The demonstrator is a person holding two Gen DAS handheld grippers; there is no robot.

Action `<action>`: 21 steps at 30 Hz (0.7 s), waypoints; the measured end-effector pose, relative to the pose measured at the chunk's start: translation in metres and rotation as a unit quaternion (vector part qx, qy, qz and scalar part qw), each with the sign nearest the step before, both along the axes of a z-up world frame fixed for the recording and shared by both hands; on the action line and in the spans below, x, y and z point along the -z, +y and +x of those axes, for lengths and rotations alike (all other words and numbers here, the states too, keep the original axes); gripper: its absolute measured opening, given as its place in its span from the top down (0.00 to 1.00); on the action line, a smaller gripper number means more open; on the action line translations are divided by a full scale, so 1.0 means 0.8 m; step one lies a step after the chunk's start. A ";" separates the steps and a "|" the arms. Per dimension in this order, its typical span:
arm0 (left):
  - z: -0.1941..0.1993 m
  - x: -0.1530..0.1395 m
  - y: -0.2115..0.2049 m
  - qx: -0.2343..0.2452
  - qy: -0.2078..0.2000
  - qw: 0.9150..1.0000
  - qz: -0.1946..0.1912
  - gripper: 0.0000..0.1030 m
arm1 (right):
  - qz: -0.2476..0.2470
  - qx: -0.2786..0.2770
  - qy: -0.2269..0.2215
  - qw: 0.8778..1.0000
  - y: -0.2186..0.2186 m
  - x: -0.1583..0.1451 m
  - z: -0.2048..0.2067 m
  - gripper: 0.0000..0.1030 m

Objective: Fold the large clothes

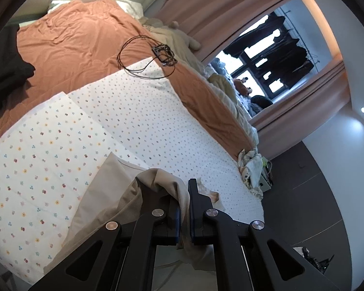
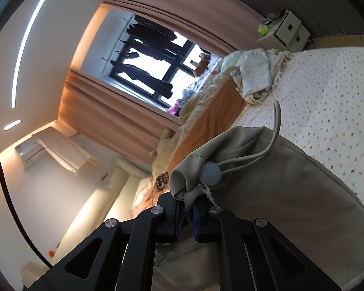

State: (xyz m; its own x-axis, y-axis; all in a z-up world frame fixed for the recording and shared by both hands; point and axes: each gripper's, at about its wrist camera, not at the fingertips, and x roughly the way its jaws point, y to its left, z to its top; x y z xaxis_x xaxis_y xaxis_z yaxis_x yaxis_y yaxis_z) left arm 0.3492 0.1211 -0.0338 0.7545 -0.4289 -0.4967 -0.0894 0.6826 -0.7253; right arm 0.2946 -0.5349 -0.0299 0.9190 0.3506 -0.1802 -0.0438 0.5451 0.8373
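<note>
both grippers are clamped on the beige garment (image 2: 291,181): left gripper (image 1: 184,208) pinches a plain edge, right gripper (image 2: 186,208) pinches the drawstring hem. cloth hangs between them over the dotted sheet (image 1: 138,111) on the bed, which lies ahead and below both.

The left gripper (image 1: 184,194) pinches a beige cloth (image 1: 97,194) over a white dotted sheet (image 1: 143,121) on the bed. A black cable (image 1: 133,55) lies on the orange blanket (image 1: 75,36).
</note>
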 end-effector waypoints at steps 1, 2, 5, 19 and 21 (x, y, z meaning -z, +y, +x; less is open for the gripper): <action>0.008 0.009 0.000 0.000 0.007 1.000 -0.001 0.95 | 0.001 0.000 0.007 1.000 0.000 0.007 0.009 0.91; 0.017 0.017 -0.001 0.000 0.015 1.000 -0.001 0.95 | 0.001 0.000 0.014 1.000 0.001 0.013 0.017 0.91; 0.042 0.045 -0.004 0.001 0.038 0.999 0.000 0.95 | -0.003 0.002 0.037 0.999 0.001 0.034 0.040 0.91; 0.107 0.123 -0.018 0.008 0.074 0.997 -0.029 0.29 | -0.030 0.034 0.163 0.986 -0.006 0.109 0.083 0.37; 0.101 0.115 -0.016 0.001 0.067 0.998 -0.020 0.29 | -0.035 0.031 0.162 0.986 -0.005 0.108 0.083 0.37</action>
State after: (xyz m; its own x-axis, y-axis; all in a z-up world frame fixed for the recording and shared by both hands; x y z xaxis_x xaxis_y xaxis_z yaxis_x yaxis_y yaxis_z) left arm 0.4298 0.1084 -0.1260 0.6816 -0.4514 -0.5760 -0.1864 0.6540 -0.7331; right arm 0.3614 -0.5385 -0.1163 0.8286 0.2723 -0.4891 0.2545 0.5950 0.7624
